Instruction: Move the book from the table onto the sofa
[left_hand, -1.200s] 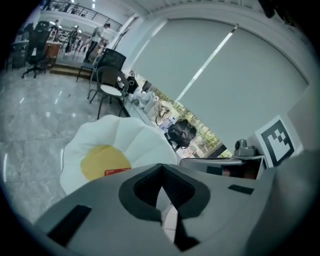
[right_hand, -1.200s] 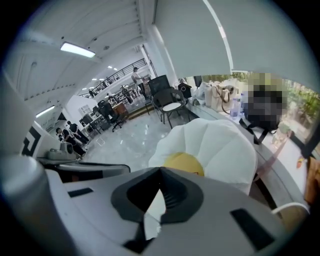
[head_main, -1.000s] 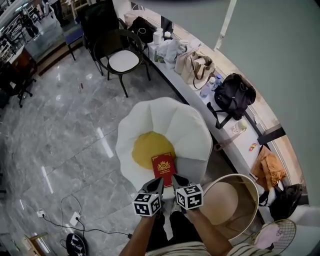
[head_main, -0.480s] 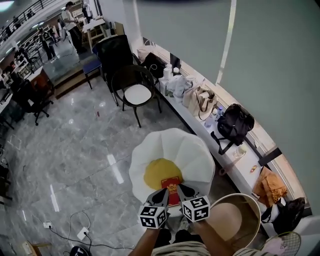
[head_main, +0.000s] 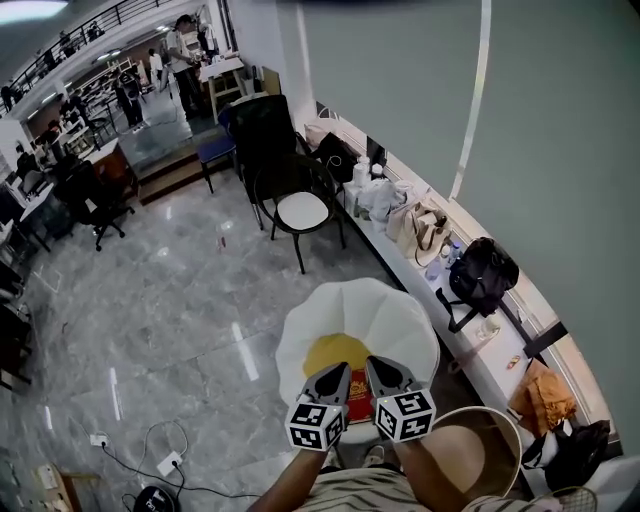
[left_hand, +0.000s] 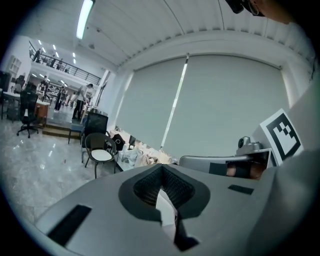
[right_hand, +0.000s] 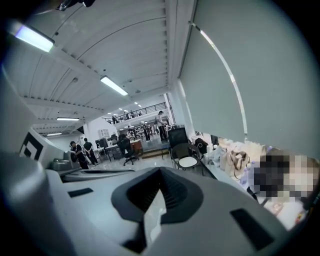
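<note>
Head view, steeply down: the two hand-held grippers sit side by side at 6 o'clock of the picture, marker cubes toward the person. The left hand-held gripper (head_main: 338, 374) has its jaws pressed together with nothing between them; the left gripper view shows the ribbed pads (left_hand: 150, 187) meeting at the tip. The right hand-held gripper (head_main: 378, 368) is likewise closed and empty, as the right gripper view shows (right_hand: 160, 192). Neither touches the book.

The red book (head_main: 358, 408) lies on the sofa (head_main: 400, 320), a round white seat shaped like a fried egg. It is at the 6 o'clock edge of the yellow centre (head_main: 335, 352). Only a narrow red strip of the book shows, in the gap between the two hand-held grippers, which hang above it.

A round beige surface (head_main: 470, 440) with a raised rim stands at 4 o'clock of the sofa, just beside it. At 12 o'clock of the sofa, well apart, stands a black chair (head_main: 300, 205) with a white seat pad. A long white surface (head_main: 495, 355) runs along the wall from 1 o'clock to 4 o'clock. It carries a black backpack (head_main: 482, 275), a beige handbag (head_main: 425, 228) and smaller items too small to tell.

Grey polished floor (head_main: 170, 310) fills the side from 7 to 10 o'clock. A cable and socket strip (head_main: 168, 464) lie at 8 o'clock.

In the left gripper view the right hand-held gripper's marker cube (left_hand: 281, 134) appears at 3 o'clock.
</note>
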